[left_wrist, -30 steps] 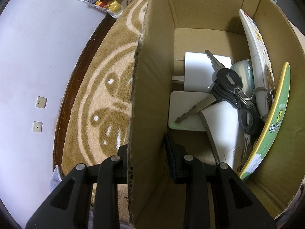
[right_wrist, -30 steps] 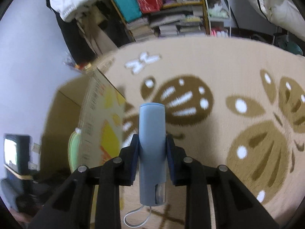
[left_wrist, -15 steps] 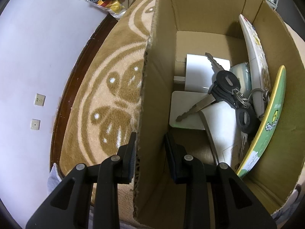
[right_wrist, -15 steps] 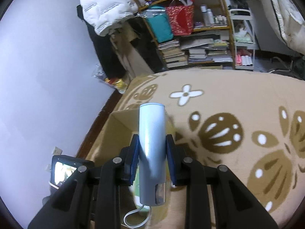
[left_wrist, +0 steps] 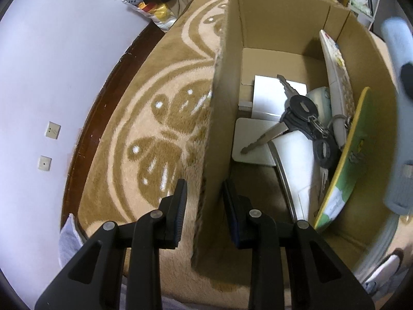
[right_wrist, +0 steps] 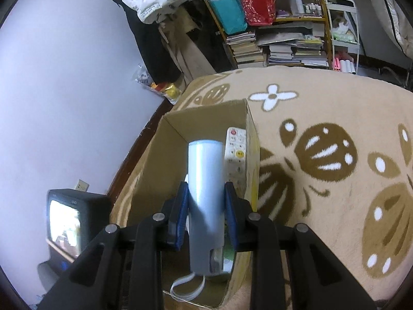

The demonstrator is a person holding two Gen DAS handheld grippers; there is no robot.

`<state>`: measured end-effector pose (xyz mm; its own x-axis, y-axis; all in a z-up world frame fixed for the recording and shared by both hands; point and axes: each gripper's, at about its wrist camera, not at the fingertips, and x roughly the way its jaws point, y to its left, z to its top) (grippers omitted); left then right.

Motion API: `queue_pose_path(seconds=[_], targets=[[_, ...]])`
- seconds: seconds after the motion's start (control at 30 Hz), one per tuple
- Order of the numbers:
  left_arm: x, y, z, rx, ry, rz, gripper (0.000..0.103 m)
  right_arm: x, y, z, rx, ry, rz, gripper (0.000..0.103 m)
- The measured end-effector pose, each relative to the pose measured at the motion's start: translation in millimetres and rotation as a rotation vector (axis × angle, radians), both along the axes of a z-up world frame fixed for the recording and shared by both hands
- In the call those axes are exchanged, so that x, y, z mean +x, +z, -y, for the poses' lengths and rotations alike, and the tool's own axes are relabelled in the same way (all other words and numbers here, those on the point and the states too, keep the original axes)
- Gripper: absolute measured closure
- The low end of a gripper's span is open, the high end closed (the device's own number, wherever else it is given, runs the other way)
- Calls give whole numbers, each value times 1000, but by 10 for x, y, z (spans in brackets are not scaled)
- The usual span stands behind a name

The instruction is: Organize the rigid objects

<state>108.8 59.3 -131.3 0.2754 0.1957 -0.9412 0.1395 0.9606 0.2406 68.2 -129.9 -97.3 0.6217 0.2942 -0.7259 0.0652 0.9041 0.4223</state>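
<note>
Left wrist view: my left gripper (left_wrist: 201,201) is clamped on the cardboard box (left_wrist: 284,23) at its near-left wall, steadying it; keys (left_wrist: 300,115) and flat plastic bits lie inside. Right wrist view: my right gripper (right_wrist: 203,206) squeezes a smooth pale-blue cylinder (right_wrist: 205,180) over the box's opening, beside the white remote (right_wrist: 235,152). I'd lower it flat into the bare left side so it doesn't roll.

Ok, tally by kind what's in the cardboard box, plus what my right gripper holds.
Remote control: 1
Key bunch: 1
White flat pieces: 3
Green-and-yellow board: 1
Pale rounded item: 1
Blue cylinder, right gripper: 1
Total: 8, cardboard box aside
</note>
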Motion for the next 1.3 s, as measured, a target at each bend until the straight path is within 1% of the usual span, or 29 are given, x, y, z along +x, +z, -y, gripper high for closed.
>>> queue_pose_path(seconds=[0.13, 0.27, 0.33, 0.43, 0.57, 0.6, 0.63, 0.67, 0.7, 0.77, 0.83, 0.87, 0.9, 0.97, 1.03, 1.1, 1.17, 1.23, 1.3], targets=[[-52, 73, -38, -26, 8, 14, 75, -50, 7, 26, 23, 6, 19, 73], [-126, 186, -54, -45, 1, 50, 74, -147, 160, 36, -8, 2, 47, 73], [-181, 281, -42, -28, -9, 84, 74, -217, 244, 46, -25, 6, 60, 69], [-250, 381, -57, -24, -10, 97, 74, -318, 358, 77, -48, 0, 76, 67], [-376, 591, -84, -53, -17, 143, 74, -460, 465, 105, -70, -4, 93, 61], [-406, 635, -93, -54, -16, 155, 72, -514, 498, 111, -84, -11, 106, 60], [-427, 669, -103, -53, -16, 165, 70, -576, 536, 117, -99, -16, 120, 54], [-459, 721, -112, -51, -15, 182, 62, -634, 564, 126, -108, -19, 127, 49], [-489, 755, -108, -50, -16, 199, 50, -669, 576, 135, -111, -19, 131, 42], [-549, 834, -108, -56, -22, 236, 45, -780, 602, 153, -119, -14, 136, 39], [-629, 934, -103, -72, -35, 269, 40, -847, 610, 162, -144, -12, 133, 33], [-648, 961, -114, -79, -39, 276, 34, -896, 612, 168, -165, -14, 129, 31], [-689, 999, -111, -89, -48, 288, 25, -940, 610, 176, -178, -16, 128, 28], [-735, 1036, -123, -87, -53, 306, 14, -1017, 606, 204, -183, -22, 129, 24], [-775, 1088, -138, -79, -52, 328, 11, -1112, 595, 246, -178, -33, 131, 17], [-807, 1115, -154, -81, -48, 340, 7, -1197, 591, 283, -180, -38, 144, 13], [-853, 1144, -177, -91, -44, 354, 6, -1268, 592, 295, -203, -44, 158, 10], [-927, 1176, -185, -103, -52, 371, 6, -1349, 594, 308, -228, -49, 166, 2], [-1003, 1212, -174, -108, -68, 394, 5, -1419, 599, 325, -227, -50, 180, 0]])
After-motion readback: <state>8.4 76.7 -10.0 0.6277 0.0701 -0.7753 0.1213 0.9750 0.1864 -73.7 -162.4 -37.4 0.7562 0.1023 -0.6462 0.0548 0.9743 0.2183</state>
